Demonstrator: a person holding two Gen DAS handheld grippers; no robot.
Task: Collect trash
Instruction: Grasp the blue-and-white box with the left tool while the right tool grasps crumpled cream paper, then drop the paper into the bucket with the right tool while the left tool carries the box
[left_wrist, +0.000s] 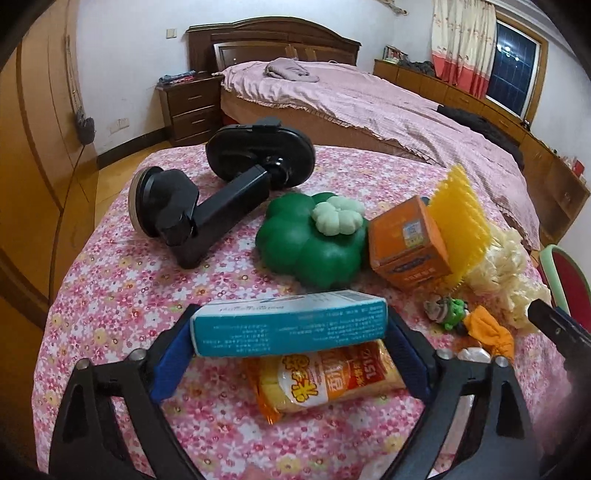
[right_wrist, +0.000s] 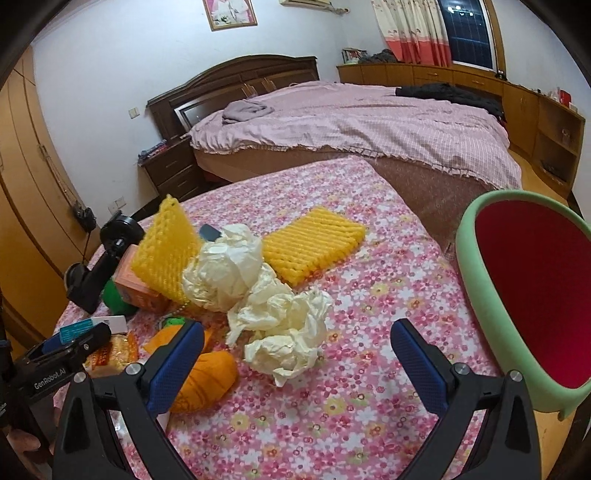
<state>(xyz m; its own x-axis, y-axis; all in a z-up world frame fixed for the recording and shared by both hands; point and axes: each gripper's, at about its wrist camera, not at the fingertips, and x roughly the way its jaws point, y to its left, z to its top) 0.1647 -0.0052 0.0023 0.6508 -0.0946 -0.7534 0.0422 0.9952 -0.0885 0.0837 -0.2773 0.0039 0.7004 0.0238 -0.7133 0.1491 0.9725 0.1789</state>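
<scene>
The left hand-held gripper (left_wrist: 290, 349) grips a teal-and-white carton (left_wrist: 290, 326) crosswise, its blue pads pressing on the two ends, the carton raised above the bench (left_wrist: 122, 295) with its pink flowered cloth. Just beneath it lies a yellow-and-orange snack packet (left_wrist: 325, 380) flat on the cloth. The right hand-held gripper (right_wrist: 297, 363) stands wide open with nothing between its jaws; directly beyond its fingertips rests a heap of crumpled cream paper (right_wrist: 284, 332), and an orange cloth bundle (right_wrist: 203, 380) lies against its left finger.

Farther on, in the left wrist view, a green pumpkin-shaped toy (left_wrist: 310, 243) sits near the middle of the bench, with an orange box (left_wrist: 406, 240) just to its right. A yellow foam sheet (right_wrist: 166, 247) leans upright against that box, and a second yellow foam sheet (right_wrist: 314, 247) lies flat behind the paper. A black suction-cup holder (left_wrist: 207, 184) lies on its side at the far left of the bench.

To the right, beside the bench edge, stands a bin (right_wrist: 476, 280) with a pale green rim and red inside. Beyond the bench is a bed (right_wrist: 369, 122) under a pink cover.
</scene>
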